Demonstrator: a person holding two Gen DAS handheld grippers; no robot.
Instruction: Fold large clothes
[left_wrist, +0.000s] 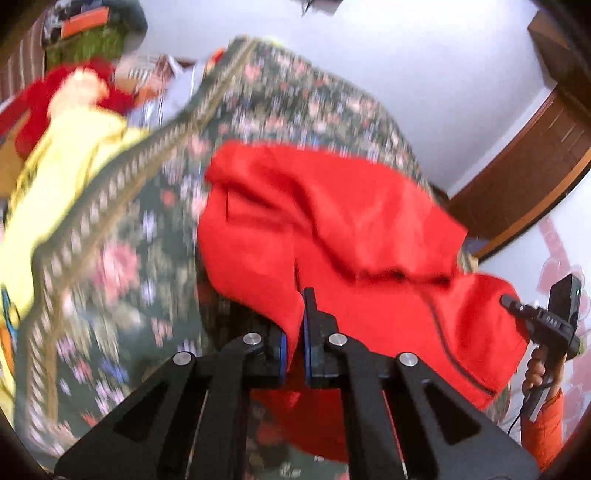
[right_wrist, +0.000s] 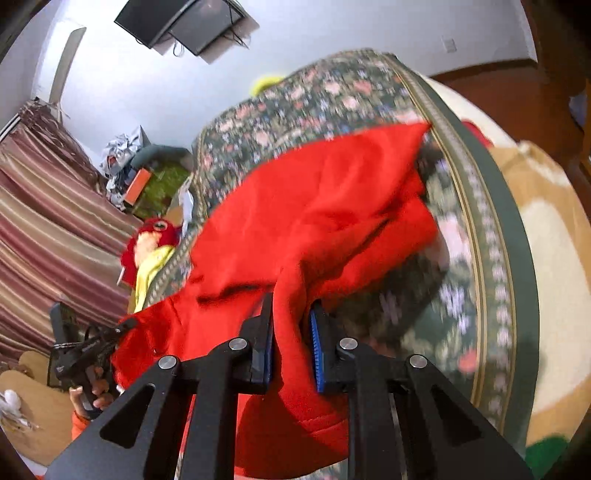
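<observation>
A large red garment (left_wrist: 332, 229) lies bunched over a bed with a green floral bedspread (left_wrist: 147, 236). My left gripper (left_wrist: 294, 332) is shut on one edge of the red garment and holds it up. My right gripper (right_wrist: 291, 332) is shut on a thick fold of the same garment (right_wrist: 314, 206). The right gripper shows at the right edge of the left wrist view (left_wrist: 517, 308). The left gripper shows at the lower left of the right wrist view (right_wrist: 122, 328). The garment hangs between the two grippers. Both views are motion-blurred.
A yellow cloth (left_wrist: 62, 177) and a red plush toy (left_wrist: 85, 88) lie at the bed's far side. Striped curtains (right_wrist: 48, 221) hang at the left. A wooden door (left_wrist: 524, 162) stands at the right. A beige blanket (right_wrist: 550, 236) lies beside the bedspread (right_wrist: 480, 258).
</observation>
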